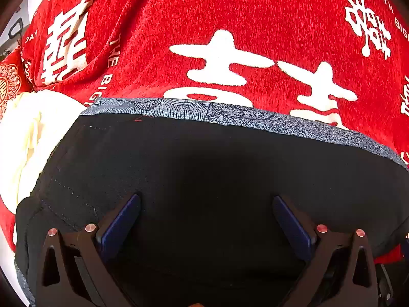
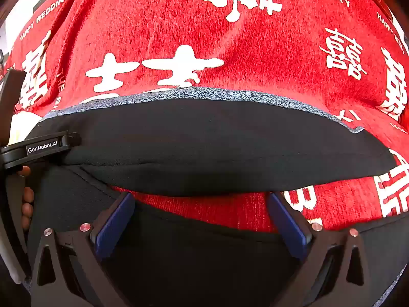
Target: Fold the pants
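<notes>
A: What lies around the pants (image 1: pixel 179 158)?
B: A red cover (image 1: pixel 230 12) with white characters under them; pale cloth (image 1: pixel 30 133) at nine o'clock, a red cushion (image 1: pixel 10 81) beyond it

A: And the jaws?
B: Left gripper (image 1: pixel 205 215) spread wide over the black cloth, gripping nothing. Right gripper (image 2: pixel 202 212) equally wide, red cover showing between its pads (image 2: pixel 115 220), a folded leg (image 2: pixel 217 153) at twelve o'clock. Fingers (image 2: pixel 26 204) on the left tool at nine o'clock
</notes>
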Demonstrator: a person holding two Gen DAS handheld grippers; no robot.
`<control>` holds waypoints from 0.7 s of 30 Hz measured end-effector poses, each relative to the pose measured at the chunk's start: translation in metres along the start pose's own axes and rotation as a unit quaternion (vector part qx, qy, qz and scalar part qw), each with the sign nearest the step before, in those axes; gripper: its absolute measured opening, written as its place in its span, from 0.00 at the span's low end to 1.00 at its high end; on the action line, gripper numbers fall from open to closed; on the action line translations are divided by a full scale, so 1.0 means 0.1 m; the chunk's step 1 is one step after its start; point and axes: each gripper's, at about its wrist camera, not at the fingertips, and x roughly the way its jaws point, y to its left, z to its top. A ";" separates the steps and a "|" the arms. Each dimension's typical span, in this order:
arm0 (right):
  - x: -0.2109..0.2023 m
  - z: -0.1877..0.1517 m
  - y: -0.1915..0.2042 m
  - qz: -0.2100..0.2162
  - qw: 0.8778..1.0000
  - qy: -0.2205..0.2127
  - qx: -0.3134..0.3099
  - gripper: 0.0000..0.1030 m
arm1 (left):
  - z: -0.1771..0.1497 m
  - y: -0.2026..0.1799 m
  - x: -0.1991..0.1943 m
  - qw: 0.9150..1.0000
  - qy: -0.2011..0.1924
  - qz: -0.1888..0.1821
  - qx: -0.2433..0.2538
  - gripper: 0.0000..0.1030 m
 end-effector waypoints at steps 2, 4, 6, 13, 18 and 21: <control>0.00 0.00 0.00 0.000 1.000 0.000 0.000 1.00 | 0.00 0.00 0.00 1.000 0.000 0.001 0.001 1.00; 0.00 0.00 0.00 0.000 1.000 -0.001 -0.001 1.00 | 0.00 0.00 0.00 1.000 0.000 0.001 0.001 1.00; -0.01 0.00 0.00 -0.001 1.000 0.000 -0.001 1.00 | 0.00 0.00 0.00 1.000 0.000 0.001 0.001 1.00; 0.00 0.00 0.00 0.000 1.000 -0.001 0.000 1.00 | 0.01 -0.01 0.01 1.000 0.001 0.006 0.005 1.00; 0.01 -0.01 -0.01 0.002 1.000 0.002 0.000 1.00 | 0.01 -0.03 0.01 1.000 0.000 0.011 0.008 1.00; 0.01 0.01 -0.03 0.005 1.000 0.009 0.001 1.00 | 0.02 -0.03 -0.02 1.000 0.000 0.011 0.010 1.00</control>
